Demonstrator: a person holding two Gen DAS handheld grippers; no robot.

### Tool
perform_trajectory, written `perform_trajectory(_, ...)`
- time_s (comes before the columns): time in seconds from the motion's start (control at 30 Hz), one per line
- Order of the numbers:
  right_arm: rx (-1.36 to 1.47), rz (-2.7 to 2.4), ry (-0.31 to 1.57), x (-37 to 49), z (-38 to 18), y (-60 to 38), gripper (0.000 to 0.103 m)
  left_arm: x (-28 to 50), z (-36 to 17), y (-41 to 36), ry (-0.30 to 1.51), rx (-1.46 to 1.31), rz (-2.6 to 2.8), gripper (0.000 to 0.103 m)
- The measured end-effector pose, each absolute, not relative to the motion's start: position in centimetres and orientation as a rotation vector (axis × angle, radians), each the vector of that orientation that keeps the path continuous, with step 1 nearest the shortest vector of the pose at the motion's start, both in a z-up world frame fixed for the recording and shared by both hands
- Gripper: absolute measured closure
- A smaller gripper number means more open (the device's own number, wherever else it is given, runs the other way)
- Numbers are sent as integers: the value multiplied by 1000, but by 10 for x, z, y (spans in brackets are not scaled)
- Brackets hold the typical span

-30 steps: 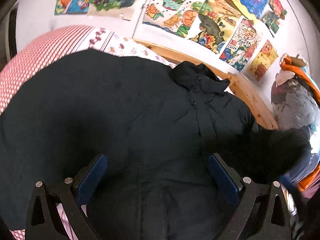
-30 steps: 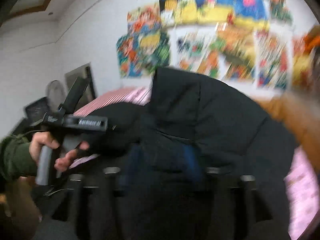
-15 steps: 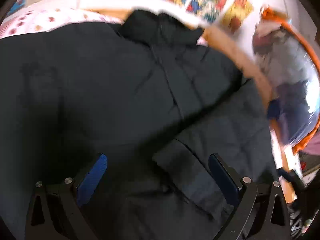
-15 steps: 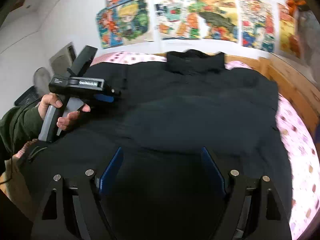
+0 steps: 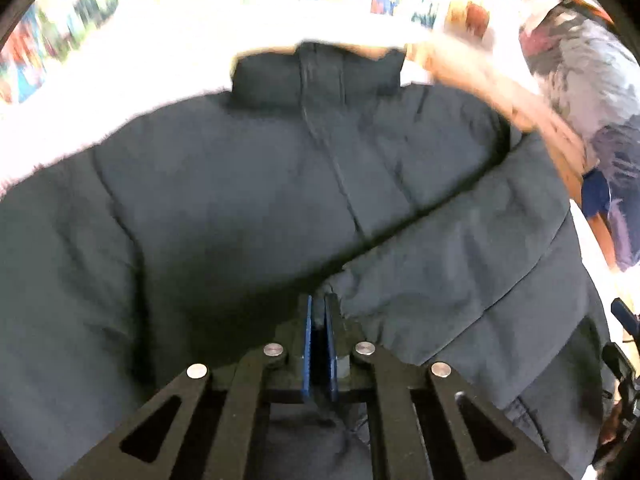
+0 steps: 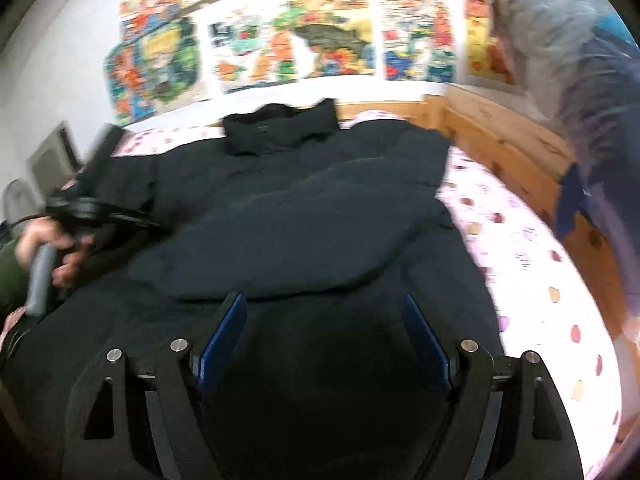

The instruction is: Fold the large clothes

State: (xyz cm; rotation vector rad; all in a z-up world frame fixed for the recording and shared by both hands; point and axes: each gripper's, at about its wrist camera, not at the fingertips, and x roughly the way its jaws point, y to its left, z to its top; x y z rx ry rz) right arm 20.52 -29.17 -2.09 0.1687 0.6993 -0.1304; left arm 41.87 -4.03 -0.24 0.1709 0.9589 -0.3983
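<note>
pinching jacket [image 5: 248, 200] fabric, left tongs [image 5: 319, 312] just clenched, right tongs [image 6: 323, 312] released, posters [image 6: 280, 40] blurred

A bed [image 6: 532, 152] with a light wooden frame carries a pink-and-white spotted sheet [image 6: 528, 264], and directly on that sheet a large dark padded jacket [image 6: 296, 216] lies spread flat, its collar toward the wall and one sleeve folded across its front.

Colourful posters [image 6: 280, 36] are seen across the top of the right wrist view, fixed to a white wall [image 6: 48, 52]. A pink dotted sheet [image 6: 532, 264] is spread at right, bordered by a wooden bed frame [image 6: 508, 140]. A heap of clothes [image 6: 576, 80] is piled at upper right.
</note>
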Motion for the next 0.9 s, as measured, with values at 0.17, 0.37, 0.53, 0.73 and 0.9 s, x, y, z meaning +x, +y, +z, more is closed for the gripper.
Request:
perform_trajectory(0.17, 192, -175, 686, 231, -9, -309, 28, 406, 49, -3, 755, 140, -274, 97)
perform_trajectory(0.37, 84, -156, 654, 304, 6, -311, 28, 428, 43, 43, 759, 141, -100, 97)
perform_trajectory(0.53, 48, -134, 703, 397, -6, -309, 28, 454, -5, 50, 866, 190, -22, 97)
perform_trajectory(0.73, -30, -136, 860, 474, -62, -294, 28, 470, -45, 39, 938, 275, 7, 97)
perform_trajectory(0.9, -7, -140, 906, 483, -87, -292, 25, 476, -54, 33, 957, 303, 5, 92)
